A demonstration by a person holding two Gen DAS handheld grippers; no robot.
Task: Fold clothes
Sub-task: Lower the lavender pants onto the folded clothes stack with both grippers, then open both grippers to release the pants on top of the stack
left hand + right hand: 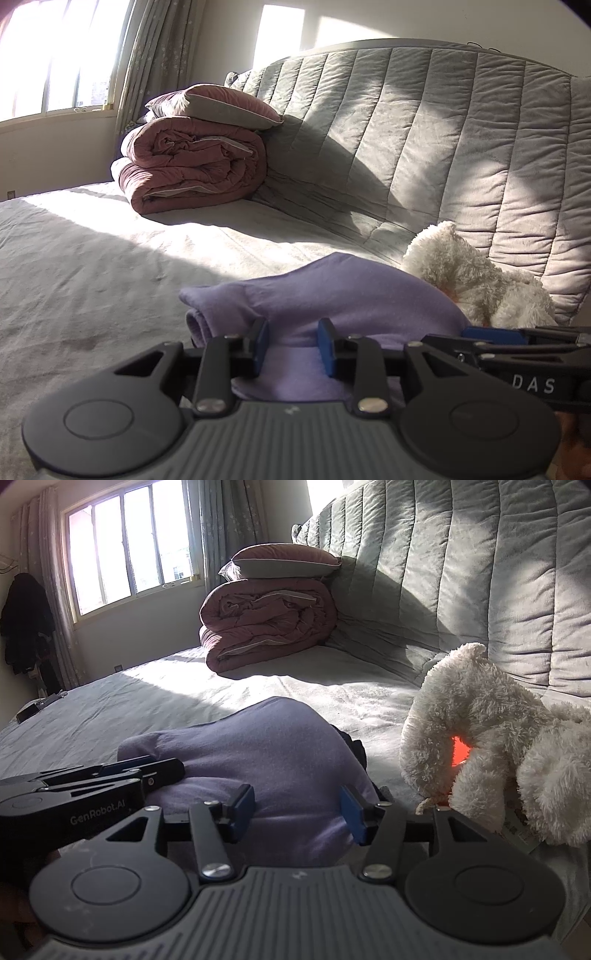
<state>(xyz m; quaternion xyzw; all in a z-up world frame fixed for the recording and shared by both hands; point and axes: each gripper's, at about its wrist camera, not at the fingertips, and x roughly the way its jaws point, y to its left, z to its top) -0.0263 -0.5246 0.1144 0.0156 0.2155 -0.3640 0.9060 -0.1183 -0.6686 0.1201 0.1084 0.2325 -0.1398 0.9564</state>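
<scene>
A folded lilac garment point(332, 291) point(258, 746) lies on the grey bed sheet point(92, 258) point(129, 709), just ahead of both grippers. My left gripper point(293, 345) hovers low over its near edge, blue pads apart, with cloth showing in the gap and neither pad pressing it. My right gripper point(297, 812) sits beside it with its jaws spread wide over the same garment and nothing clamped. Each gripper appears side-on in the other's view: the right gripper point(491, 336) and the left gripper point(162, 771). A dark cloth edge point(356, 751) peeks from under the lilac garment.
A white plush toy point(476, 280) point(491, 738) lies close to the right of the garment. A folded pink duvet point(192, 166) point(269, 620) with a pillow on top stands at the back, against the grey quilted headboard point(443, 147) point(461, 572). A dark coat point(26, 620) hangs by the window.
</scene>
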